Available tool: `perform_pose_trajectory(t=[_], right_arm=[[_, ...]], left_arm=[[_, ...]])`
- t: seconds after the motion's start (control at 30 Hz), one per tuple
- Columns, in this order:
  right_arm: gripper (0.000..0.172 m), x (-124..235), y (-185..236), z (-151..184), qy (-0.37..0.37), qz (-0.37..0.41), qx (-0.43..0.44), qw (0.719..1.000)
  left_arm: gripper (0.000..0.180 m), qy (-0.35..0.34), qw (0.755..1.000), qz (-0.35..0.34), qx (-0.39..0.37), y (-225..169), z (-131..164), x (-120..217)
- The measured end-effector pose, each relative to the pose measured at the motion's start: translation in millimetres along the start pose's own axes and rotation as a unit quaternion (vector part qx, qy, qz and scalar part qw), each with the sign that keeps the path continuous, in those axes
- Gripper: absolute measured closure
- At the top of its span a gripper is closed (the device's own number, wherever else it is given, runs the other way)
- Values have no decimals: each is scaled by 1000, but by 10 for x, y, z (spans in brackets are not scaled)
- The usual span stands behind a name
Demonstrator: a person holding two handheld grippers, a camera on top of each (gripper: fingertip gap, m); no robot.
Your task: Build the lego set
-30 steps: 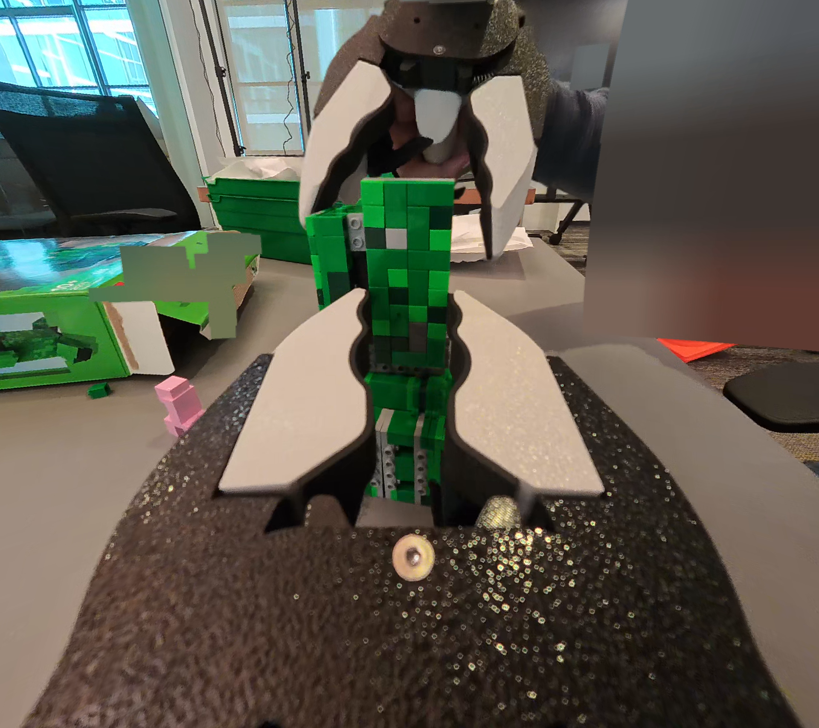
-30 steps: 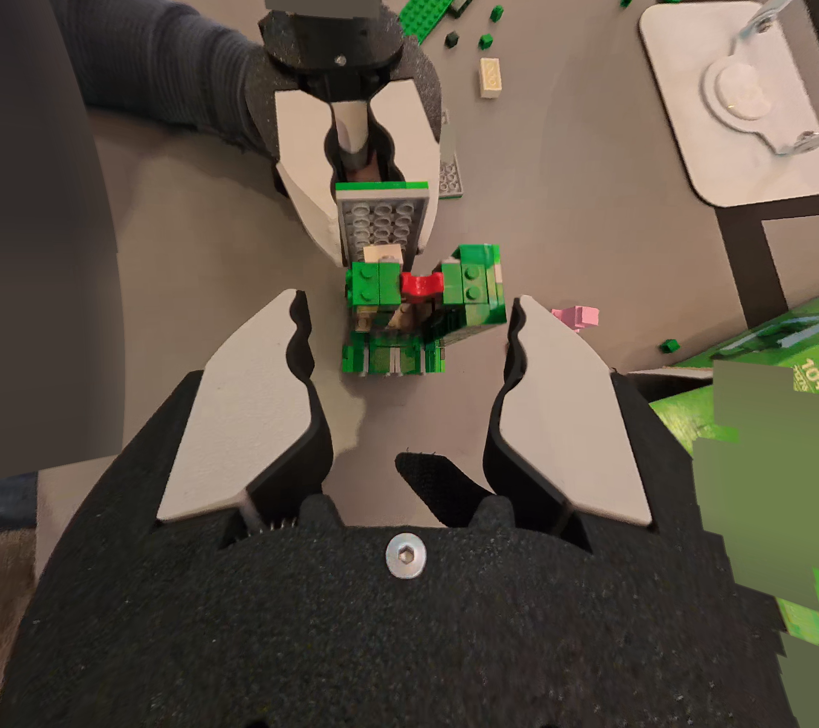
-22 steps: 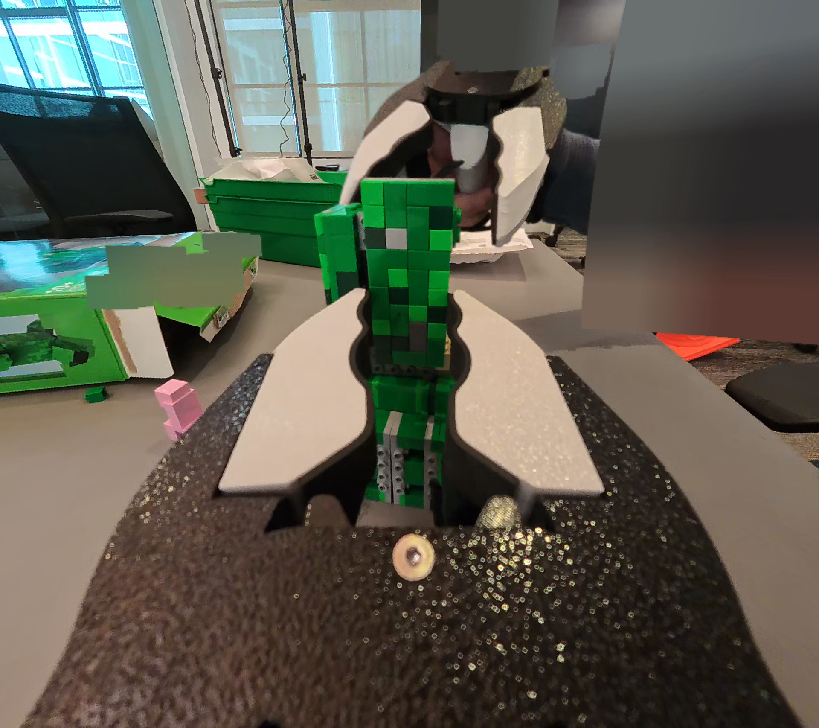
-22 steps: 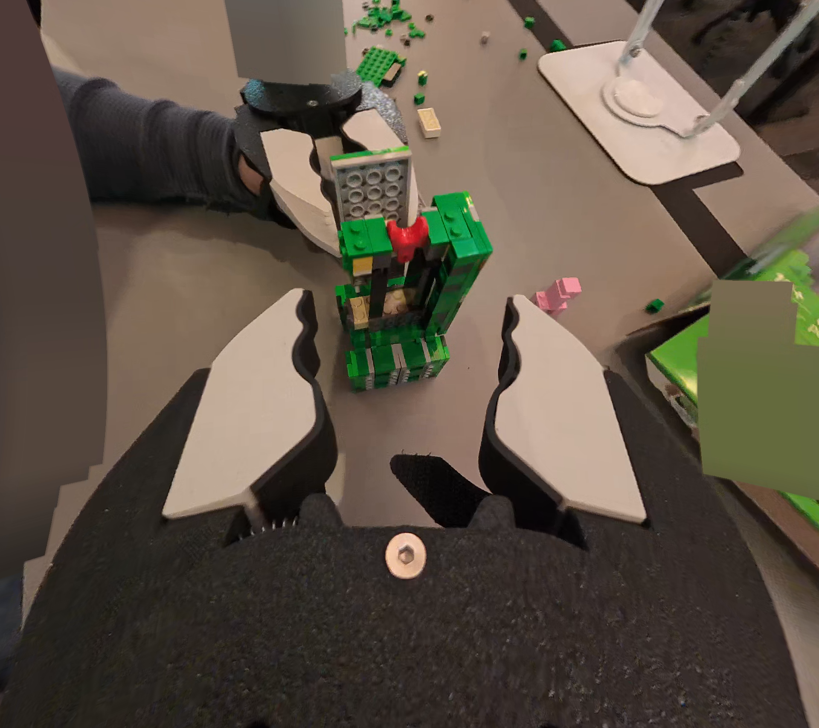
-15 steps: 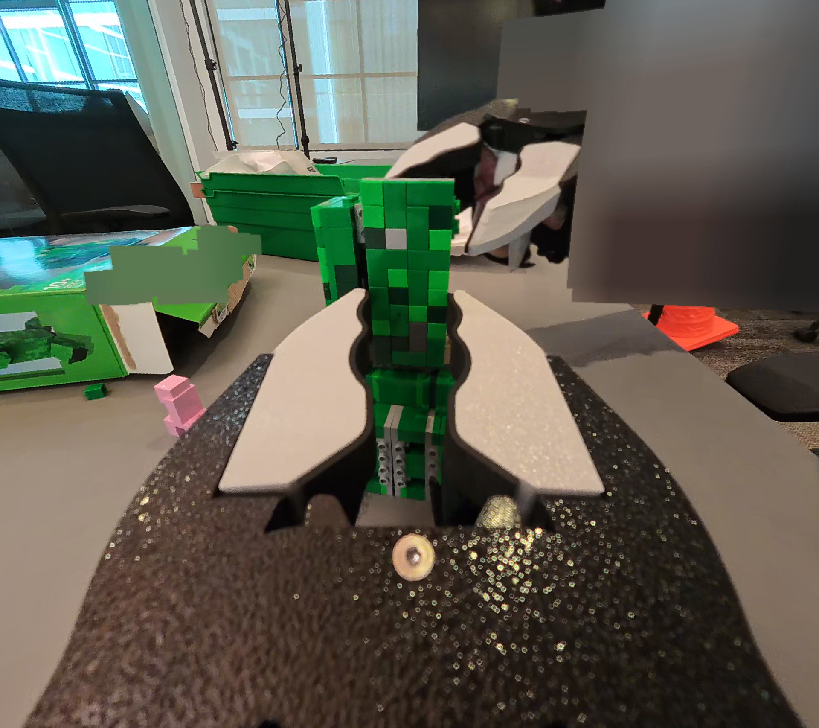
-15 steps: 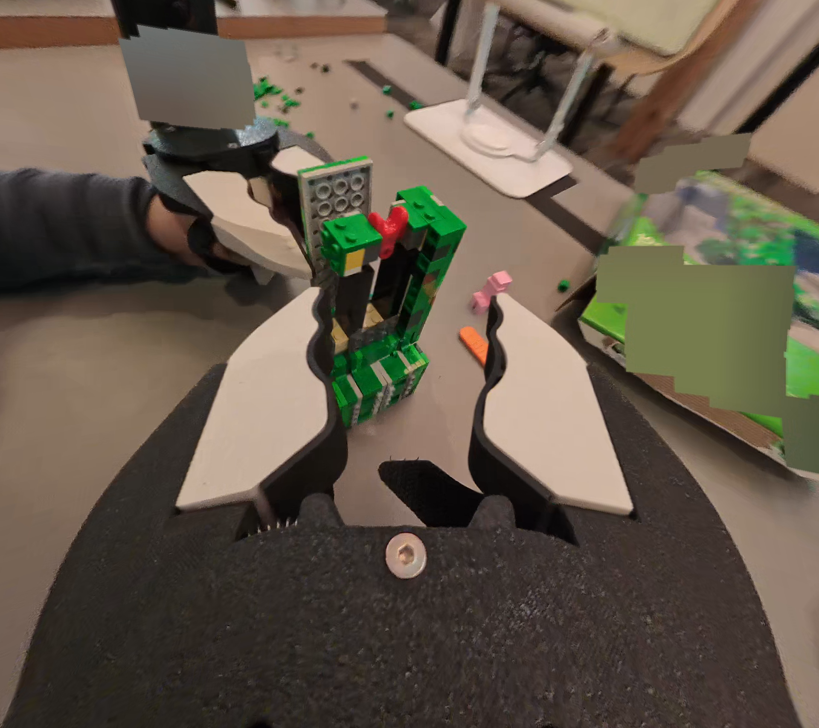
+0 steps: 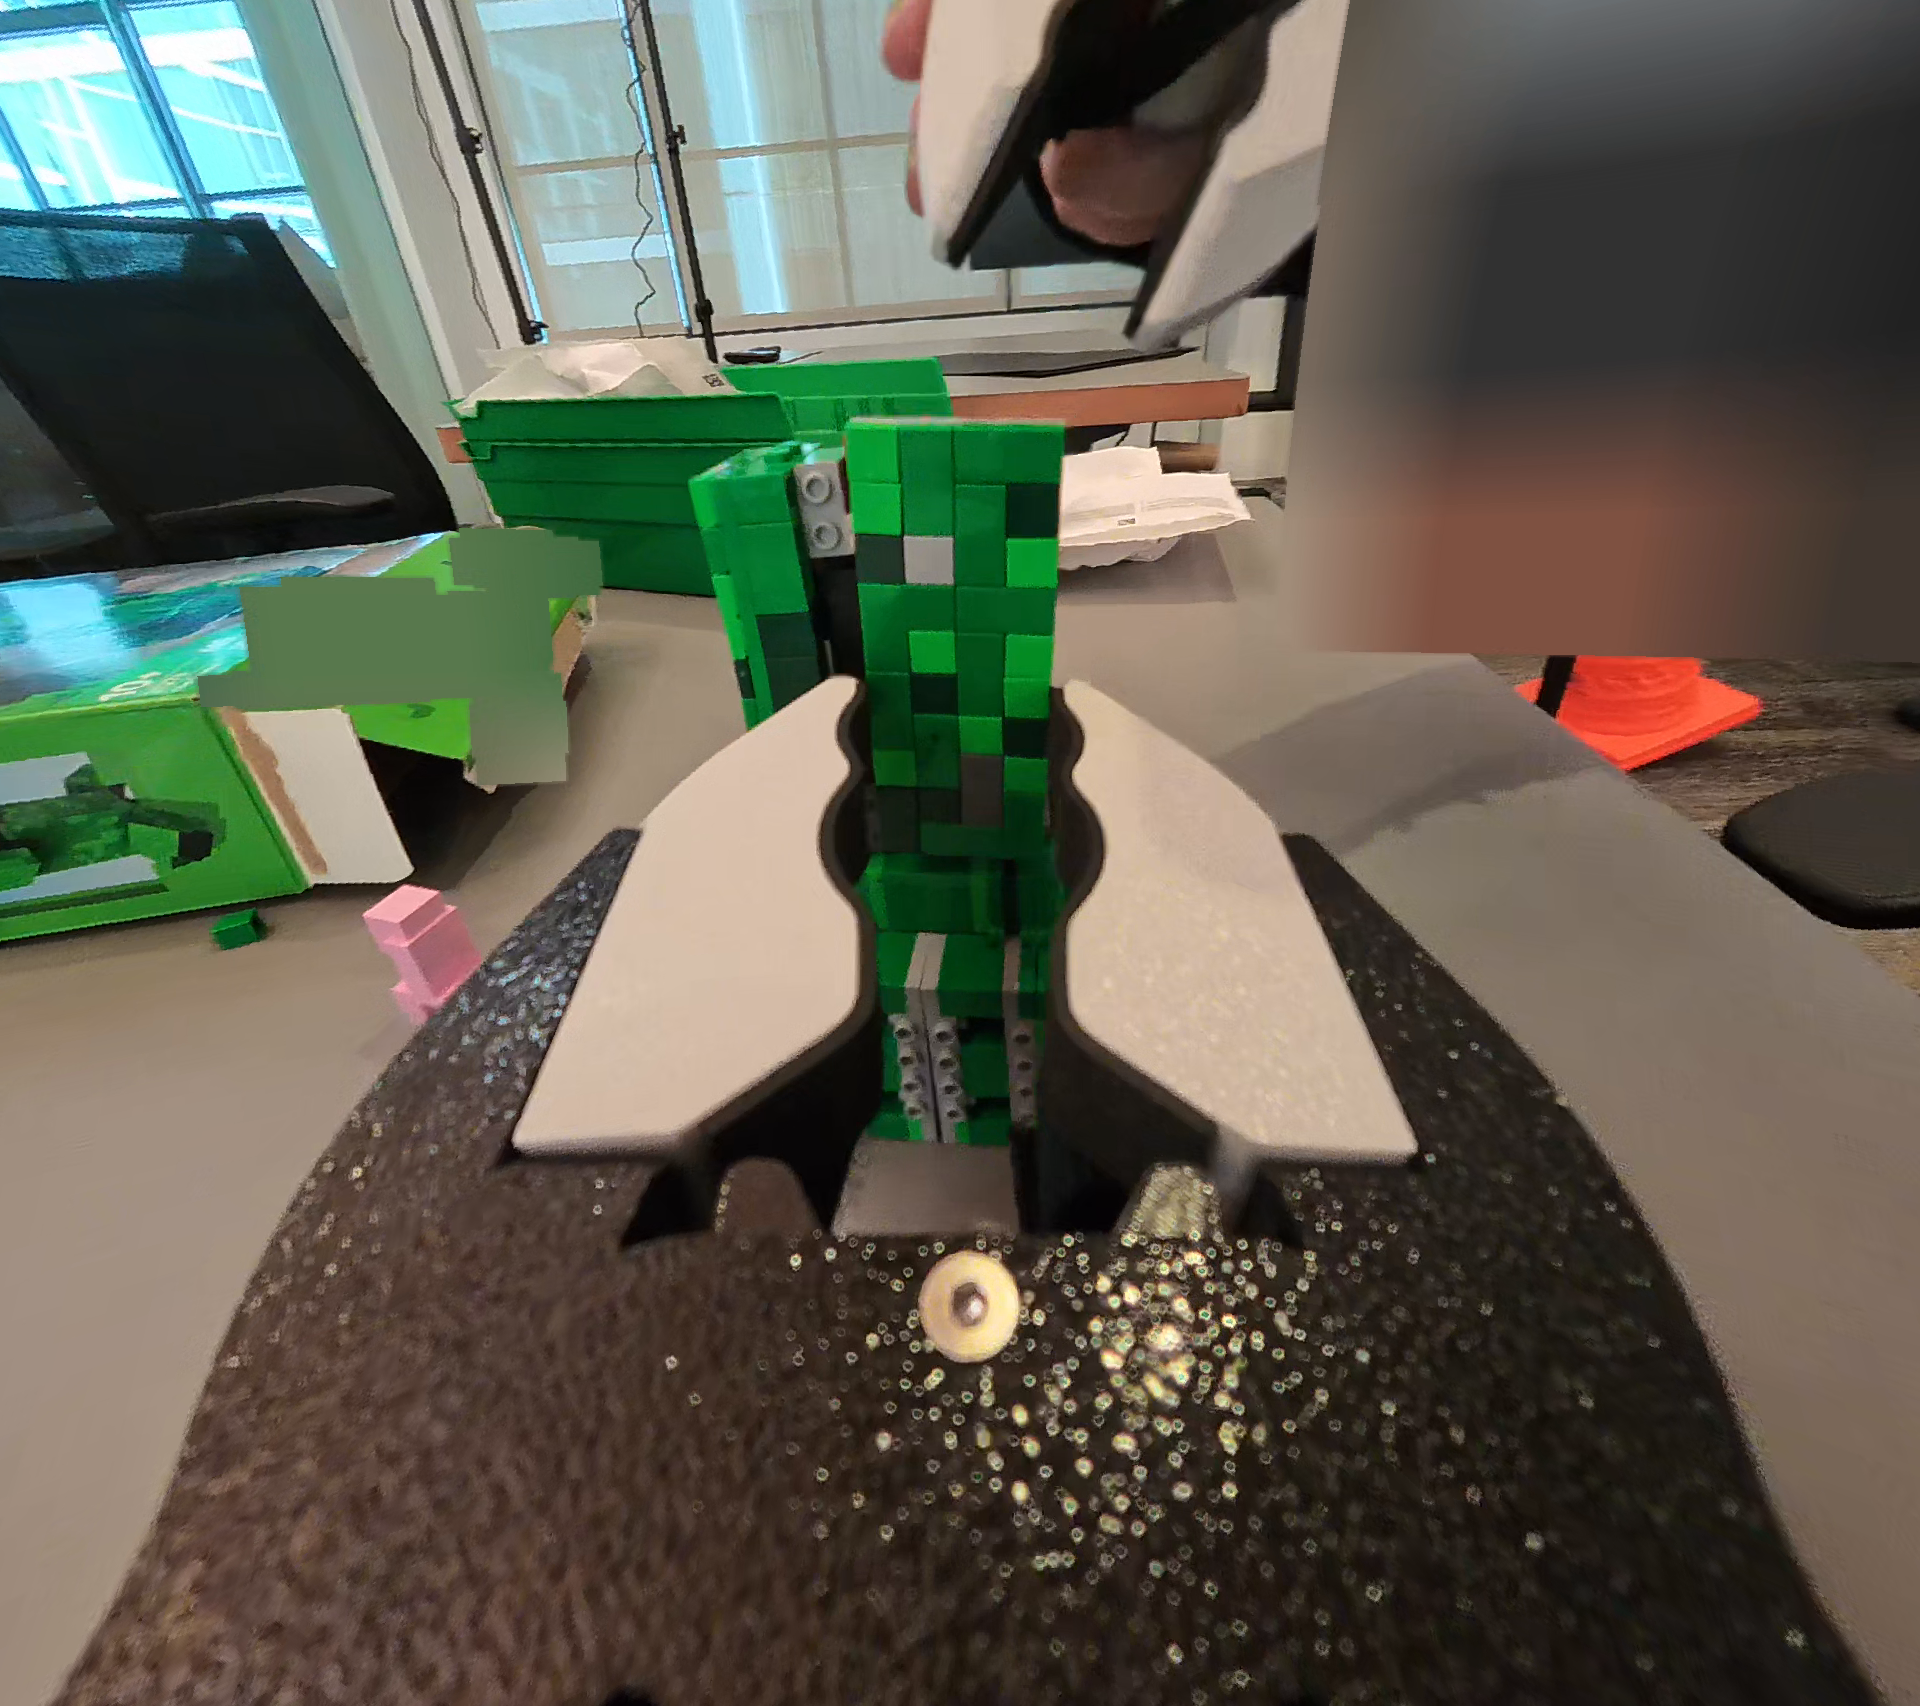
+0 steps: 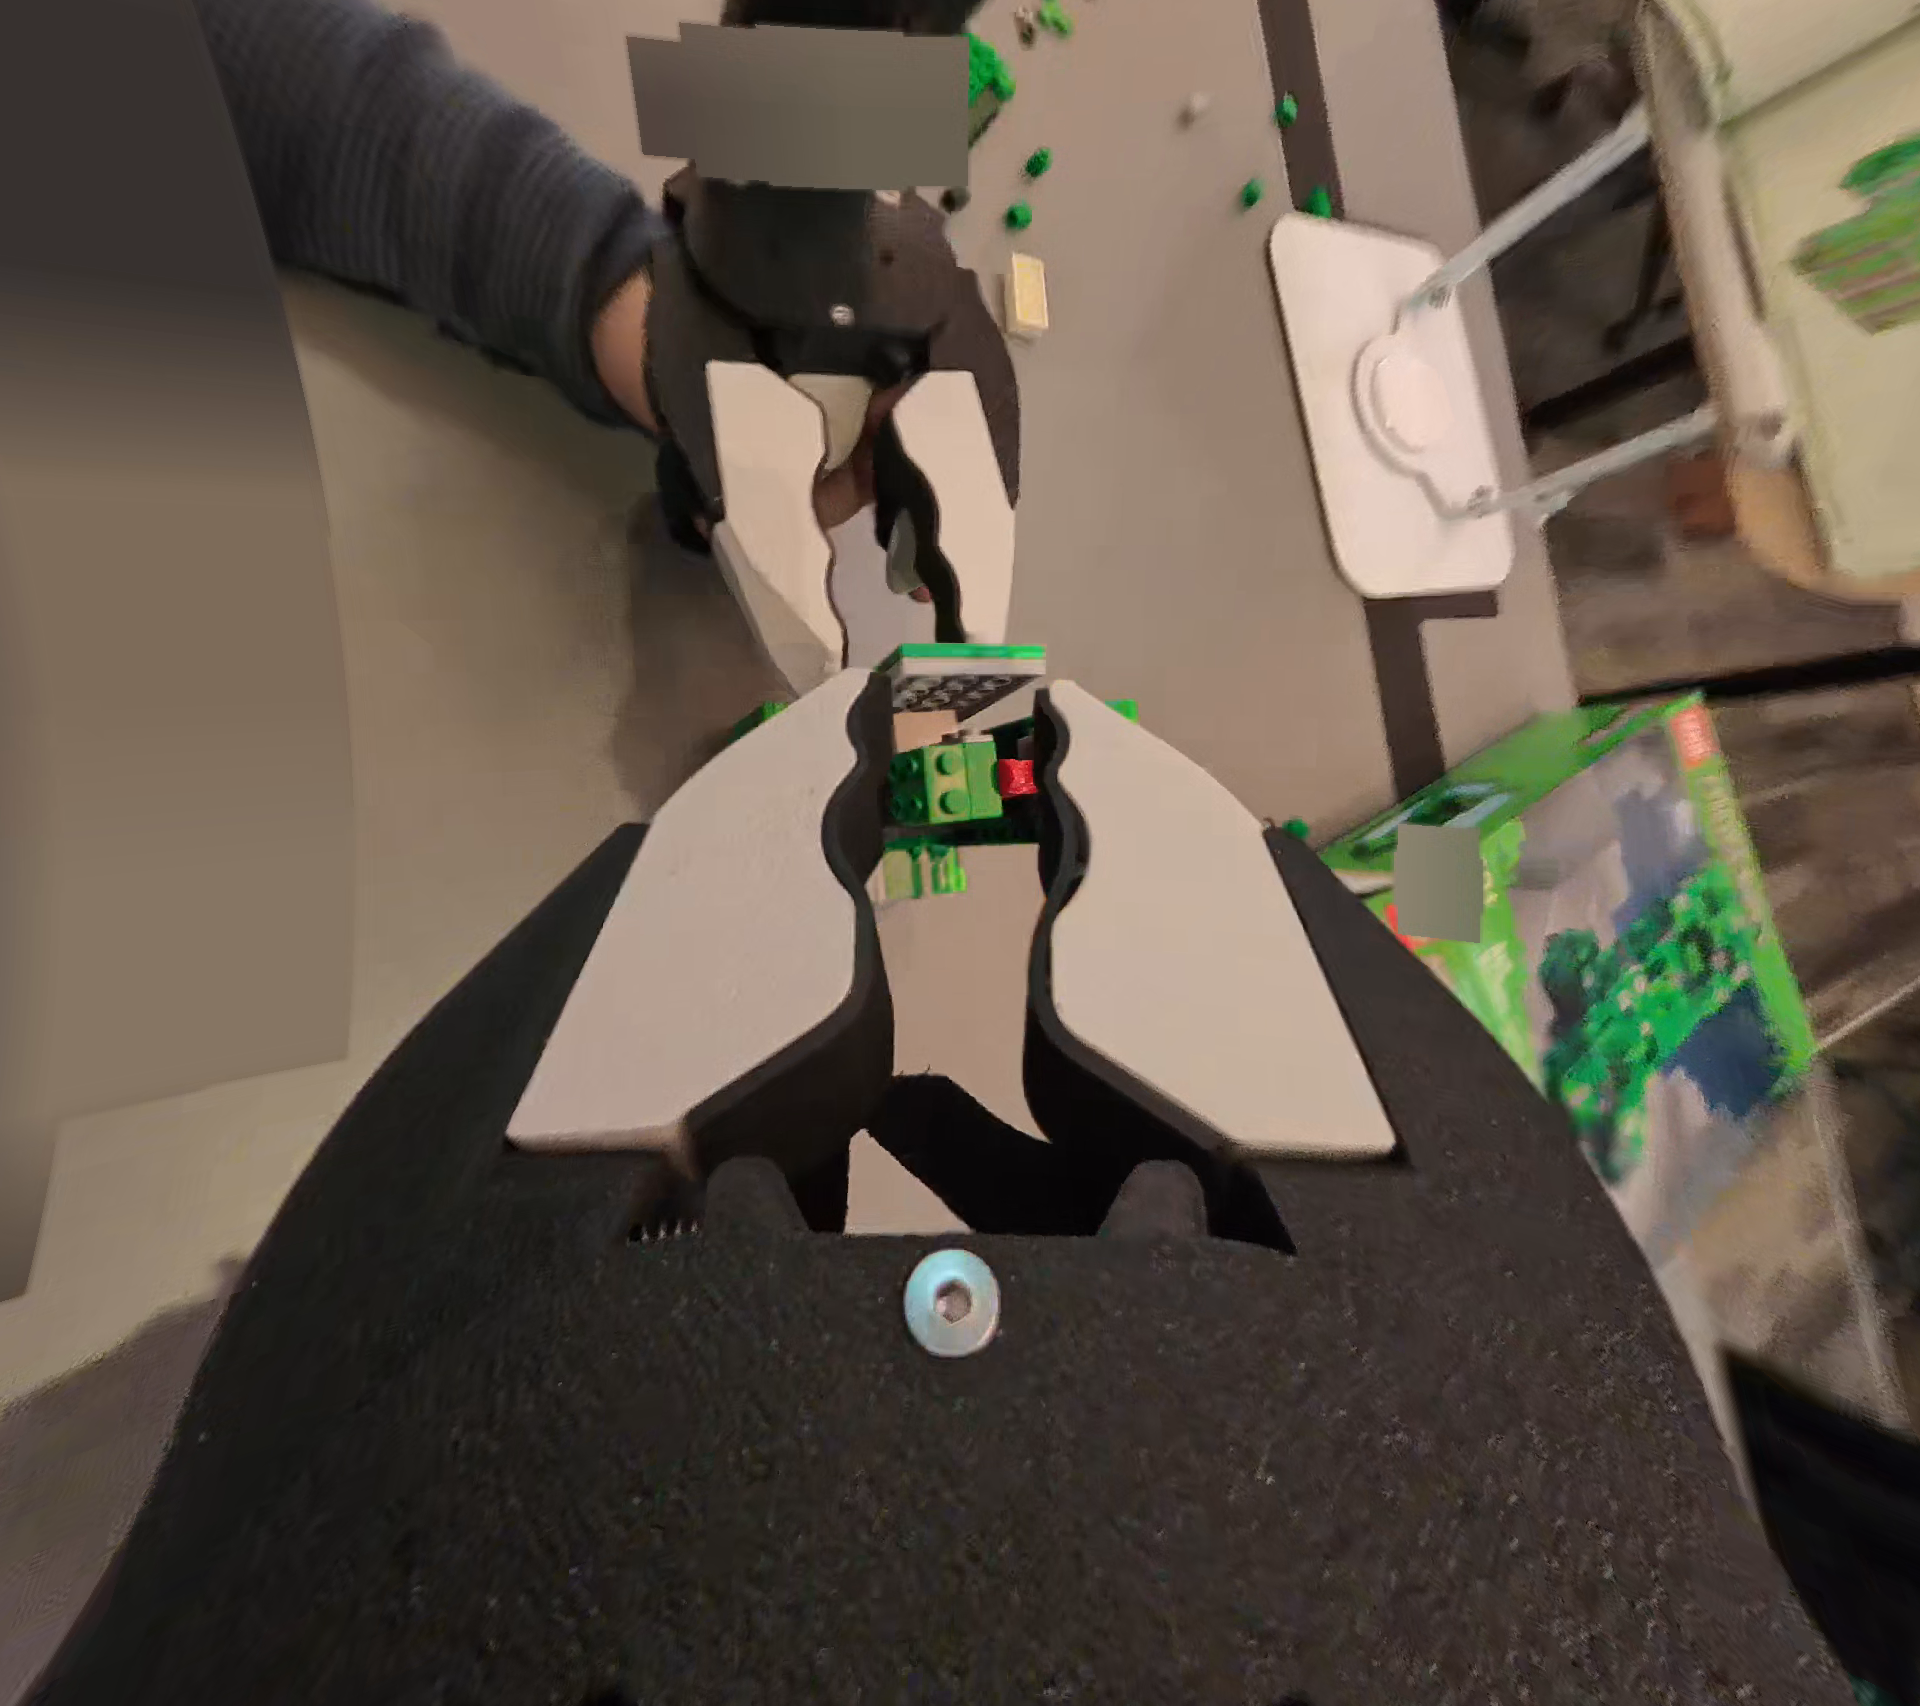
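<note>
Left claw [image 7: 961, 773] clamped on green brick tower [image 7: 956, 617], pads pressed vs both flanks of its lower half; tower upright on grey surface [image 7: 156, 1189], w/ a second green wall [image 7: 753, 586] hinged open at its left & a grey studded piece between them at top.

Right claw [image 8: 956, 783] above tower top, fingers narrowed round the green studded block [image 8: 940, 783] & red piece [image 8: 1016, 775] inside the tower; left pad hard against green block, contact at right pad not clear. Grey studded plate w/ green edge [image 8: 961, 685] just beyond fingertips.

Near left of tower: pink brick figure [image 7: 421, 939], small green brick [image 7: 239, 927]. Behind those, toward left edge of surface: green cardboard box [image 7: 135, 815], end flap open, contents not visible. Further back: stacked green trays [image 7: 623, 472] w/ crumpled white paper [image 7: 582, 378] on top. White paper sheet [image 7: 1153, 503] right of tower.

Far end of surface in right wrist view: scattered loose green bricks [image 8: 1023, 181], a tan brick [image 8: 1029, 292], white stand base [image 8: 1392, 409] w/ clear arms. Orange cone [image 7: 1642, 706] on floor beyond right edge.
</note>
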State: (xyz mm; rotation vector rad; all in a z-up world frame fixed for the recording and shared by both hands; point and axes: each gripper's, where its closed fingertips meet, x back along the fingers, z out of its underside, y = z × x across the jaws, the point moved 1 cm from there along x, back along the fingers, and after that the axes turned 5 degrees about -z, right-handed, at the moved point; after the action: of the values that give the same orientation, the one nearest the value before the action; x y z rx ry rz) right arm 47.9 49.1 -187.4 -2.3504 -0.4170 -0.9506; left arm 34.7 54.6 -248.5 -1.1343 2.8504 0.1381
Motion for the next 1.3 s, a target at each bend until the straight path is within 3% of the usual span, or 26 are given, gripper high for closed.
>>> perform_pose_trajectory(t=[0.2,0.37,0.5,0.83,0.93,1.3], right_arm=[[170,69,-202,-75,4,-12,-240,971],[162,87,-343,-151,69,-84,-353,929],[152,-18,-307,-144,163,-142,-442,871],[163,-127,-235,-24,321,-90,-476,813],[164,-143,-175,2,330,-87,-498,797],[166,-235,-167,-21,339,-74,-497,795]], left_arm=[[149,10,996,-79,-36,65,21,3],[149,4,992,-118,-50,93,1,25],[149,10,989,-143,-35,155,-5,61],[149,-1,993,-116,-19,81,-29,0],[149,-1,993,-118,-21,68,-34,-10],[149,-5,994,-108,-10,70,-31,1]])
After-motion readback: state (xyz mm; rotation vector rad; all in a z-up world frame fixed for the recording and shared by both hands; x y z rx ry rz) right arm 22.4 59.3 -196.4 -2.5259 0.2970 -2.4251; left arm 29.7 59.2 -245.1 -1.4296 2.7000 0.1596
